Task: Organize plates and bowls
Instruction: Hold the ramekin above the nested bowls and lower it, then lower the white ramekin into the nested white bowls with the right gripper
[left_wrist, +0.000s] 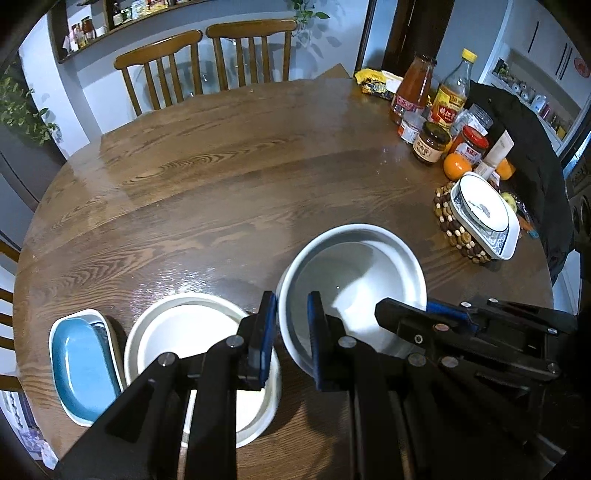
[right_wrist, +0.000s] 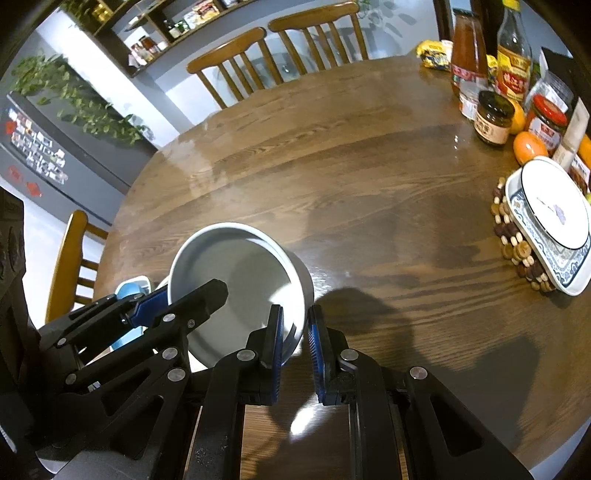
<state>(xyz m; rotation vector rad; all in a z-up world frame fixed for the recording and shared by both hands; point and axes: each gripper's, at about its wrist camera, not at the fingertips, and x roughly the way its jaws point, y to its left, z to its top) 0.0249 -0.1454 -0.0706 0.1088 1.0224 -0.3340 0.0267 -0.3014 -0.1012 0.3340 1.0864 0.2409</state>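
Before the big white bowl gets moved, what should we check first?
1. Left gripper pinching the held bowl's rim: ok.
2. Right gripper pinching the opposite rim: ok.
3. Held bowl level: not ok, it tilts.
4. Held bowl empty: ok.
5. Second white bowl on the table empty, ready for stacking: ok.
6. Blue dish touching the second white bowl: cannot tell.
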